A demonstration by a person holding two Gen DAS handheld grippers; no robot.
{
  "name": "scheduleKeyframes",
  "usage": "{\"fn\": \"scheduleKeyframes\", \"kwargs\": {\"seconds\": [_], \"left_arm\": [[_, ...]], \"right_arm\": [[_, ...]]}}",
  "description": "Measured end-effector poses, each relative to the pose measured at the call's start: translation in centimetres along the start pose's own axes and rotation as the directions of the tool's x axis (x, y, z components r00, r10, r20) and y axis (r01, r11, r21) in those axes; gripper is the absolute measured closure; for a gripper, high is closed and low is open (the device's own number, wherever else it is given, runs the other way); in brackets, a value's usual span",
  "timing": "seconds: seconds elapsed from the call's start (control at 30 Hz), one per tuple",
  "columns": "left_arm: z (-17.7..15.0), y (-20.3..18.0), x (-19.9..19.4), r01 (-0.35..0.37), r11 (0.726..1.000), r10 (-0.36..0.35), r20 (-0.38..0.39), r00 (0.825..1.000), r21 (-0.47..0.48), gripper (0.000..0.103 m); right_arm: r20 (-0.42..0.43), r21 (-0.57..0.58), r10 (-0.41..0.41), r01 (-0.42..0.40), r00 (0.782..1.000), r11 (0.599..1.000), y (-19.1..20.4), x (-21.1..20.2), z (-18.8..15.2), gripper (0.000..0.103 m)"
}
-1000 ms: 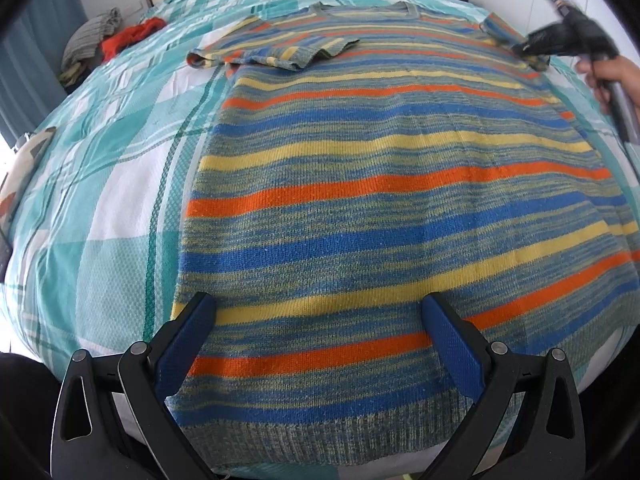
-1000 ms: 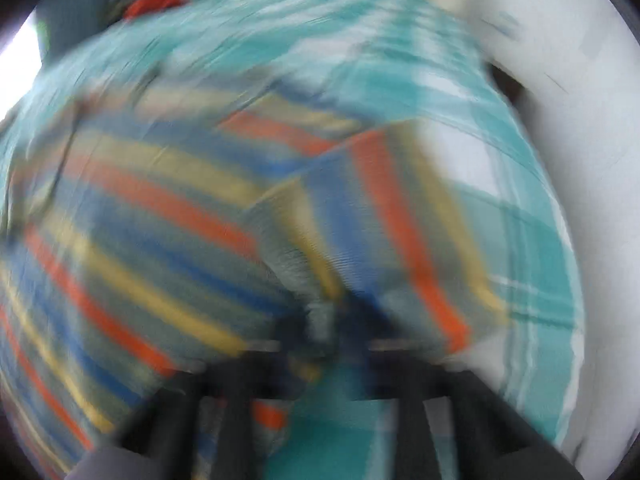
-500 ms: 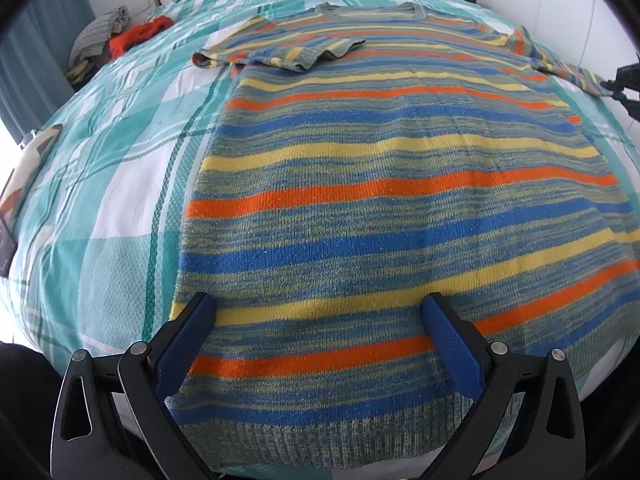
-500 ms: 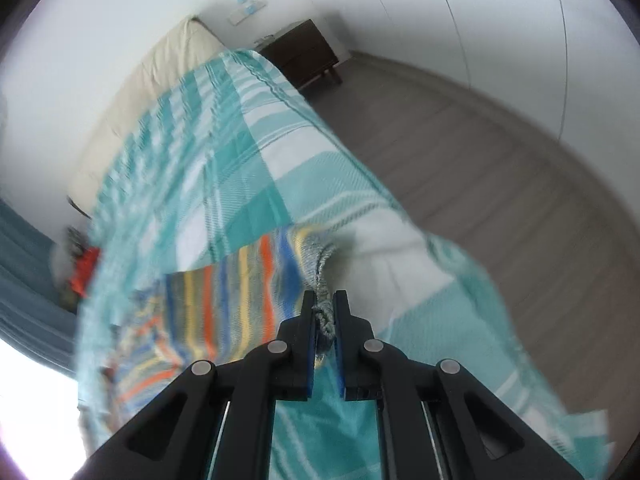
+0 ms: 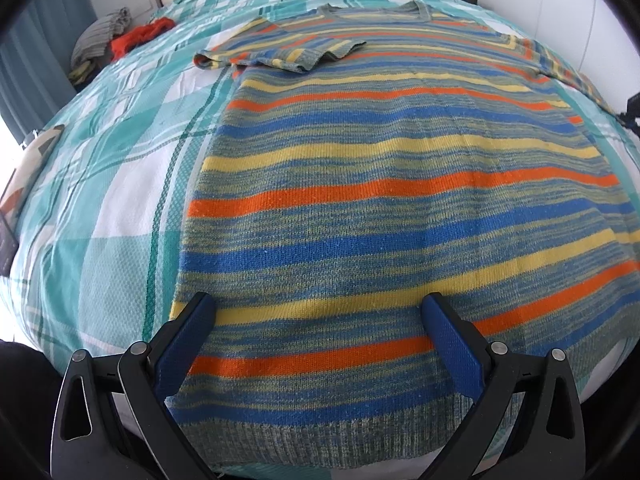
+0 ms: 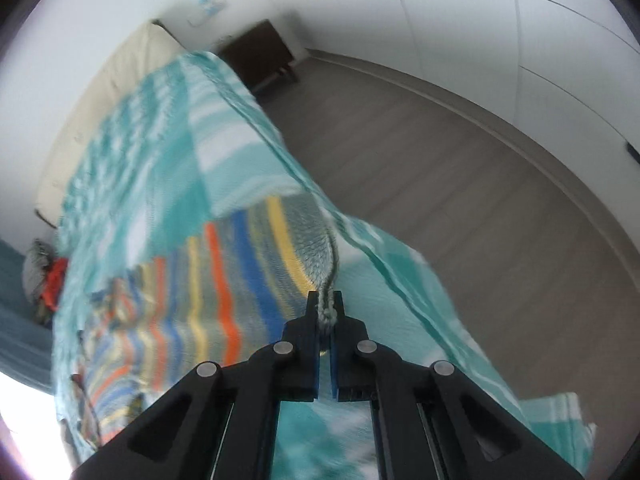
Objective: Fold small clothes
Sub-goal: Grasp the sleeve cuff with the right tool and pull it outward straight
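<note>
Left gripper (image 5: 320,312) wide; right gripper (image 6: 325,300) clamped.

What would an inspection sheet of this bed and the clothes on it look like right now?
Surface: bed with a teal and white checked cover.
Job's things: striped sweater spread flat; its far-left sleeve is folded inward; the right sleeve cuff is pulled out sideways.
Clutter: pile of clothes, red and grey, near the far-left corner.
Grippers: left gripper open, above the sweater's hem; right gripper shut on the cuff.
Cables: nothing seen.
Surroundings: white walls, grey wood floor, dark bedside cabinet.
</note>
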State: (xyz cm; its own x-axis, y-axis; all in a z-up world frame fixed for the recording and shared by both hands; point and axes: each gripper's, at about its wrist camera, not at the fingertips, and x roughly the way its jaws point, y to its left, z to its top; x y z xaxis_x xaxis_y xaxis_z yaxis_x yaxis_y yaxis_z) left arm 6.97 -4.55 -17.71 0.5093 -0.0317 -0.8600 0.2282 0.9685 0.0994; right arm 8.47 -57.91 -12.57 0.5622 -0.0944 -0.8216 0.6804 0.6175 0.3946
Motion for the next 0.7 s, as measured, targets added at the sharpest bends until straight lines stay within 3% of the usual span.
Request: {"fn": "scheduleKeyframes", "kwargs": {"seconds": [0.17,0.27,0.4,0.43,0.57,0.7], "left_arm": [[0.0,0.1,-0.1,0.008,1.0,-0.008,-0.002,1.0,0.006,0.001],[0.0,0.2,-0.1,0.009,1.0,-0.009,0.001,1.0,0.006,0.001],[0.0,0.1,-0.1,0.0,1.0,0.0,0.003,1.0,0.005,0.0],[0.0,0.1,-0.1,-0.001,1.0,0.001,0.003,1.0,0.005,0.0],[-0.1,0.0,-0.1,-0.008,1.0,0.008,0.005,1.0,0.001,0.0],[0.0,-0.1,-0.1,-0.014,1.0,0.014,0.003,1.0,0.001,0.0]], "right_arm": [[-0.008,0.019,-0.023,0.023,1.0,1.0,-0.1,0.9,-0.6,0.101],[-0.03,0.079,0.08,-0.078,0.996,0.994,-1.4,0.8,-0.5,0.099],[-0.019,0.157,0.215,-0.21,0.976,0.965,-3.4,0.1,0.1,0.067],[-0.003,0.172,0.232,-0.228,0.973,0.958,-4.0,-0.2,0.4,0.064],[0.038,0.11,0.181,-0.184,0.983,0.977,-4.1,-1.2,3.2,0.064],[-0.077,0.095,0.22,-0.212,0.973,0.973,-1.5,2.2,5.3,0.064]]}}
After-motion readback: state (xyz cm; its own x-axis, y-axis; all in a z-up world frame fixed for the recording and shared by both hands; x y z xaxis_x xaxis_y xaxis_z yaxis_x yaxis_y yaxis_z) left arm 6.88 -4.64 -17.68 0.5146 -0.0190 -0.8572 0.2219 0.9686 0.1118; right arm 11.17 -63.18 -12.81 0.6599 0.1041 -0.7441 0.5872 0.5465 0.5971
